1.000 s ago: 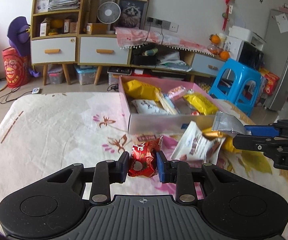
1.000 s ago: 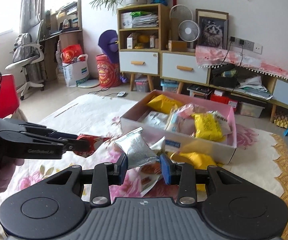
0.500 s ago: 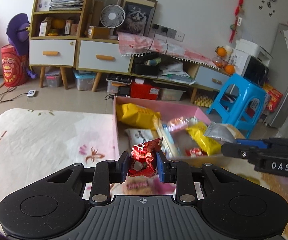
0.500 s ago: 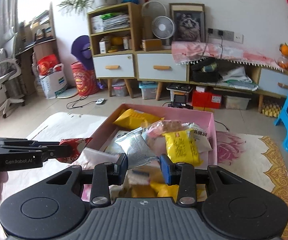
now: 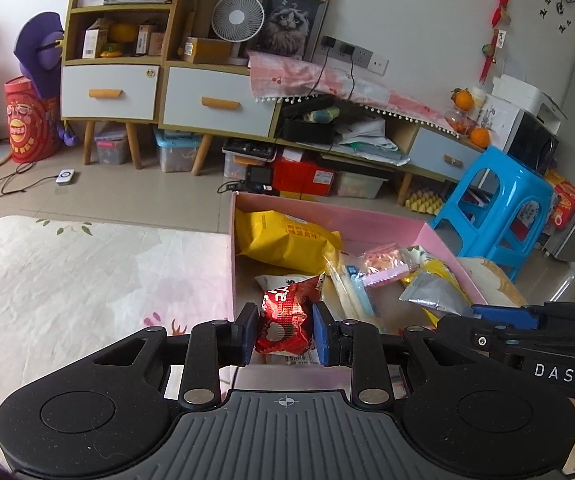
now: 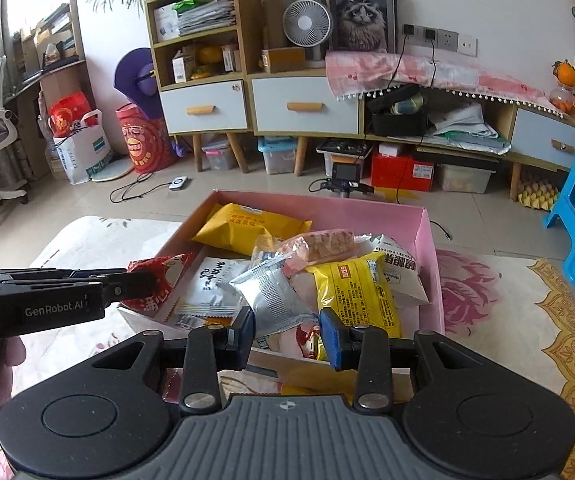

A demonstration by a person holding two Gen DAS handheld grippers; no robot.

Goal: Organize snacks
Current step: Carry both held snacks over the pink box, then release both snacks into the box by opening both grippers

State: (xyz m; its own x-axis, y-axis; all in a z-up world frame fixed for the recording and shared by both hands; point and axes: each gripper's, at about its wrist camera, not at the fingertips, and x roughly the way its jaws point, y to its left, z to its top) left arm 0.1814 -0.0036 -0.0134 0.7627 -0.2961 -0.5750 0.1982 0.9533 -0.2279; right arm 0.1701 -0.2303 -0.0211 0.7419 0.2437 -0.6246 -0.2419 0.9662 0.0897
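- L gripper point(image 5: 283, 334): fingers clamp red pack point(image 5: 285, 326), over pink box point(image 5: 367, 222).
- R gripper point(image 6: 287, 338): fingers pinch silver pack point(image 6: 271, 294), above box snacks.

Wrist views – close, downward, sharing pink box point(image 5: 375, 216)

red packet point(image 5: 285, 322), silver packet point(image 6: 273, 296), over pink box point(image 6: 431, 240)

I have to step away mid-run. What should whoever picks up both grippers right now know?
Left gripper: shut on the red snack packet, over the near left corner of the pink box.
Right gripper: shut on the silver packet, over the box's near side.
Done: several snacks, including yellow bags, lie in the box.
Left: release both packets into the box.
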